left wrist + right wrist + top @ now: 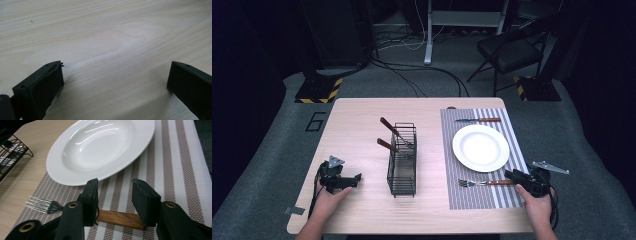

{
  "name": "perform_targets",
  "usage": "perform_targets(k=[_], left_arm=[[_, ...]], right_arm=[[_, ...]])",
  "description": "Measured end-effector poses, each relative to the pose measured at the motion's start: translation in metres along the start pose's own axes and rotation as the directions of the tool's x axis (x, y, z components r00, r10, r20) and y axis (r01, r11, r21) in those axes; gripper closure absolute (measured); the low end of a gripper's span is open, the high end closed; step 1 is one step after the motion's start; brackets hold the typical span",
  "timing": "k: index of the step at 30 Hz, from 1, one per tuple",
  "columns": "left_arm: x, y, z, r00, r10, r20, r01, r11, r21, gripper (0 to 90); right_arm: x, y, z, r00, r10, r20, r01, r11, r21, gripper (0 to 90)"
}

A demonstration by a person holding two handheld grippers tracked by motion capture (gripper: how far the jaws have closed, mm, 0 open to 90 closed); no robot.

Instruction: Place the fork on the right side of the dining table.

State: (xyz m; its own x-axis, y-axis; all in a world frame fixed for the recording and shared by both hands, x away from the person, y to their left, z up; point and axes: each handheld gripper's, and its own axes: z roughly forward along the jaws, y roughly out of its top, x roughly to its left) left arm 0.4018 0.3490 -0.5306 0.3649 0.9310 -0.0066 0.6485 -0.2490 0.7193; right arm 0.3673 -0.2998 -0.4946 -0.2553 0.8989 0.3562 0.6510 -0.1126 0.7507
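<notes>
Where tongs (114, 202) straddle it, fork (120, 218) handle half-hidden

Your table (362, 115) is brightly lit, room beyond dark; glare streaks the plate (100, 147); near jaws look soft.

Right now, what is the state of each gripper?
Left gripper: open, holding nothing, over the table.
Right gripper: open astride the fork handle, not pressing it.

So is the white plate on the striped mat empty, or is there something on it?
Empty. The white plate shows a bare, glossy bowl in the high view and the right gripper view; the fork lies beside it on the mat.
</notes>
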Motion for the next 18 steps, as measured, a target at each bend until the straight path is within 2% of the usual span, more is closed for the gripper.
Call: perform_targets(k=[2,3,10,13,18], left_arm=[[0.0,0.0,0.0,1.0,0.0,0.0,0.0,1.0,0.0,0.3],[0.0,0.0,0.0,1.0,0.0,0.0,0.0,1.0,0.0,0.3],[0.0,0.0,0.0,1.0,-0.003,-0.001,0.003,1.0,-0.001,0.3],[0.0,0.0,0.0,1.0,-0.004,-0.002,0.004,1.0,-0.002,0.3],[0.0,0.0,0.0,1.0,-0.004,-0.001,0.004,1.0,-0.001,0.3]], right_arm=[[0.002,0.001,0.001,0.9999,-0.015,-0.004,0.015,1.0,-0.001,55.9],[0.008,0.003,0.001,0.9995,-0.032,-0.008,0.032,0.999,0.0,55.6],[0.026,0.011,0.005,0.9958,-0.091,-0.011,0.092,0.996,0.017,55.0],[0.039,0.016,0.006,0.9912,-0.129,-0.031,0.129,0.992,0.013,54.6],[0.051,0.019,0.009,0.9869,-0.15,-0.058,0.151,0.988,0.01,54.3]])
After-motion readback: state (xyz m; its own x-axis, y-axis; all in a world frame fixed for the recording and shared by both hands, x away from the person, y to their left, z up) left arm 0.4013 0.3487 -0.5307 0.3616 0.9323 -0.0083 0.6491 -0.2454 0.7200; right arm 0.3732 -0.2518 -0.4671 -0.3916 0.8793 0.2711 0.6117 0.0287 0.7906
